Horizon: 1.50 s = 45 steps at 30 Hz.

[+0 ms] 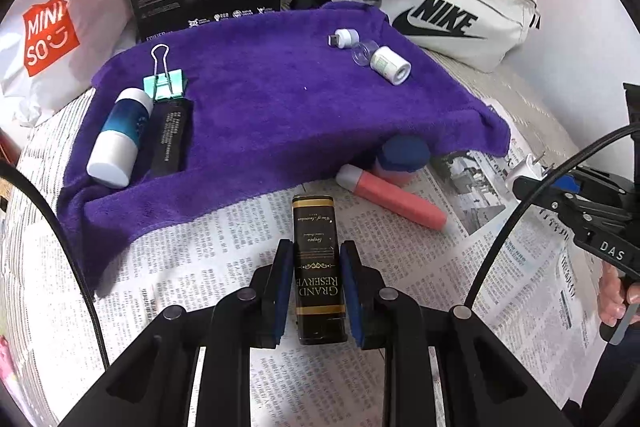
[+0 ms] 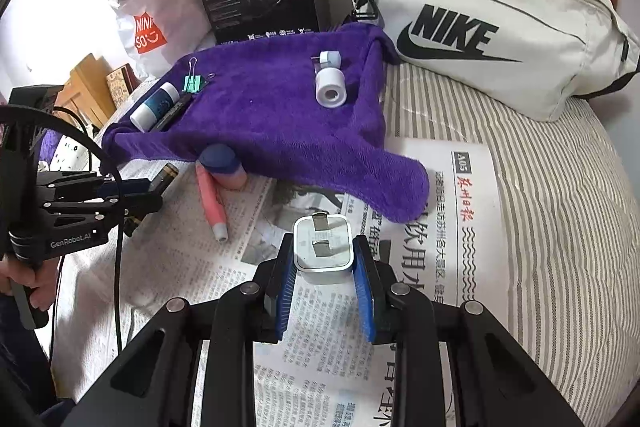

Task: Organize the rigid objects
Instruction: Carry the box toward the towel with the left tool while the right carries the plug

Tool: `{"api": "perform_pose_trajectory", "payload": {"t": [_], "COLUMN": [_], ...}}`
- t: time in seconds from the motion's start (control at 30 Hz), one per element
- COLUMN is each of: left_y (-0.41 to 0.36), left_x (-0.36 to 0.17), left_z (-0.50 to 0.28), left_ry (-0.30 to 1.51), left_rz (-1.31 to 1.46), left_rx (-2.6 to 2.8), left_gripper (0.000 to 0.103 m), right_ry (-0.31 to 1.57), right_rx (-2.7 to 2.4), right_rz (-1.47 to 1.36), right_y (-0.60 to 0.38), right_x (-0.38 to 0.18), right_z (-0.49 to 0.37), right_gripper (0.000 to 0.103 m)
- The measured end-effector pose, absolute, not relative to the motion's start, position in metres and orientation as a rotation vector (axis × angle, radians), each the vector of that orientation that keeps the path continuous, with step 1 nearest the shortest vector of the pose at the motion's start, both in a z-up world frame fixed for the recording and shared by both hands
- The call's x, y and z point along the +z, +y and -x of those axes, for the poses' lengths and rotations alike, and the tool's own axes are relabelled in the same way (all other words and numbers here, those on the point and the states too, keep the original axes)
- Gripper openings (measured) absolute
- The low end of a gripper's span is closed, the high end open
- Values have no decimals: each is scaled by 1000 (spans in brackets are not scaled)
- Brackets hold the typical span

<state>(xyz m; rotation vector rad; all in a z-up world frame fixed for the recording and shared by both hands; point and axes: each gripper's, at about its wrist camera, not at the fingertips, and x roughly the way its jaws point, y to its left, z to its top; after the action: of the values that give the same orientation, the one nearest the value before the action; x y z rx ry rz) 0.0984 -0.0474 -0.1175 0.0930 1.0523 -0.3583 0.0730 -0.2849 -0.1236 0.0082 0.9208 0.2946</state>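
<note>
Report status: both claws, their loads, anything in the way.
Left claw shut on black tin. Right claw shut on white charger. Pink tube lies beside purple towel.

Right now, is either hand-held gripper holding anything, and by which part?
Left hand-held gripper clamps the black Grand Reserve box by its long sides, near one end. Right hand-held gripper clamps the white plug adapter by its body sides, prongs facing away.

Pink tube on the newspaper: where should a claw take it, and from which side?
Grip the pink tube mid-body, pads across its narrow width, coming from above. It lies flat on the newspaper, so its long sides look open. Stay off the white-capped end, which sits close to the blue-lidded jar under the purple towel. Both claws look occupied: the left with the black tin, the right with the white charger.
</note>
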Motion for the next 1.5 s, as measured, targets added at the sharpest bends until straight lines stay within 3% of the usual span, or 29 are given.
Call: {"api": "perform_pose_trajectory", "payload": {"t": [1.5], "left_y": [-5], "left_x": [-79], "left_z": [-130], "left_ry": [985], "left_rz": [-13], "left_rx": [-342], "left_gripper": [23], "right_ry": [896], "right_rx": [310], "right_rz": [50], "right_y": [-244], "right_x": [-92], "right_z": [-144], "right_gripper": [27]}}
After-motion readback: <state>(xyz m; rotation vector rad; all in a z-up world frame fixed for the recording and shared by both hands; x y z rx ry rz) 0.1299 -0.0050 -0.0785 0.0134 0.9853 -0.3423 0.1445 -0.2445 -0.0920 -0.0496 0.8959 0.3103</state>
